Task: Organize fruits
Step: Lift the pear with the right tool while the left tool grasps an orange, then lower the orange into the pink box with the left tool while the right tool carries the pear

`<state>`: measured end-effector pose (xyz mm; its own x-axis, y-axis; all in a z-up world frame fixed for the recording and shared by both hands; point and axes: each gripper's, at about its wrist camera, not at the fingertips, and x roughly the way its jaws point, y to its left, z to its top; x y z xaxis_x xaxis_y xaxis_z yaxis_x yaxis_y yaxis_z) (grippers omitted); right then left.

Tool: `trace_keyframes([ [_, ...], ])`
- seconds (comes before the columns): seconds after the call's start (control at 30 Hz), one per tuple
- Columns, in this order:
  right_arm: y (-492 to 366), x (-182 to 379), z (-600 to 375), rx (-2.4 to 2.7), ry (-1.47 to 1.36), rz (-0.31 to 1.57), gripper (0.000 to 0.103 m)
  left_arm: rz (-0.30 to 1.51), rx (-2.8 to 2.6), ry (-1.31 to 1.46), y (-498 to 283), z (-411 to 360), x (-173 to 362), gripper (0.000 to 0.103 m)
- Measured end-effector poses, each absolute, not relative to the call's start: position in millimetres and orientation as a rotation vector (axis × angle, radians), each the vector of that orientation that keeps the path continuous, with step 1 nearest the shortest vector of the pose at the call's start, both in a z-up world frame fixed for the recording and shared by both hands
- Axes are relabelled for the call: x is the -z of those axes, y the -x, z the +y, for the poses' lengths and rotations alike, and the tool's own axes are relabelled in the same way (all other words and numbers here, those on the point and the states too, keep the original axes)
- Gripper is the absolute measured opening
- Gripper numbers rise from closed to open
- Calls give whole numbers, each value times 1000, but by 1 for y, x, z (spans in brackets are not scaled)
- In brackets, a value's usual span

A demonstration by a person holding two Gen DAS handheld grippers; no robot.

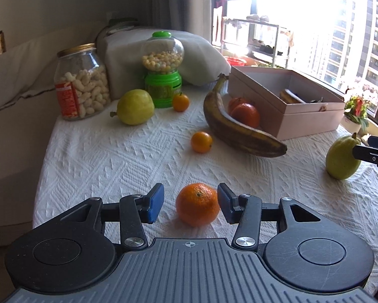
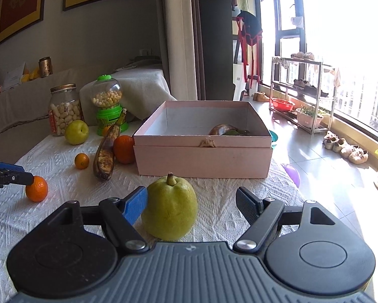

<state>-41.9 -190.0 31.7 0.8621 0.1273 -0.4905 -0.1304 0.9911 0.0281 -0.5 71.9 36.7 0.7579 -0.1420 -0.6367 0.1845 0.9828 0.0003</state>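
Observation:
In the left wrist view, an orange (image 1: 197, 204) sits on the white tablecloth between the blue pads of my left gripper (image 1: 191, 203). The right pad is at its skin and a gap shows on the left, so the gripper is open. In the right wrist view, a green pear (image 2: 170, 207) stands upright between the fingers of my right gripper (image 2: 191, 205). The left pad is against it and the right finger is well clear, so this gripper is open too. An open pink box (image 2: 201, 161) lies behind the pear, with a banana (image 2: 224, 129) inside.
A brown-spotted banana (image 1: 234, 126), an orange (image 1: 245, 115), two small mandarins (image 1: 201, 142) (image 1: 180, 102) and a yellow-green fruit (image 1: 136, 107) lie on the cloth. A peanut jar (image 1: 81, 93) and a green candy dispenser (image 1: 163, 75) stand at the back. The table edge drops off to the right.

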Motion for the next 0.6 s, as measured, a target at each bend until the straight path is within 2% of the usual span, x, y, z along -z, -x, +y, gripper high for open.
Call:
trace_keyframes([
  [0.23,44,-27,-187,-159,28,539,78,738,179,-60,-10,64,-21,52],
  [0.6,22,-24,-173,-199,69,586,78,748,249,-37,-6,53,-24,48],
])
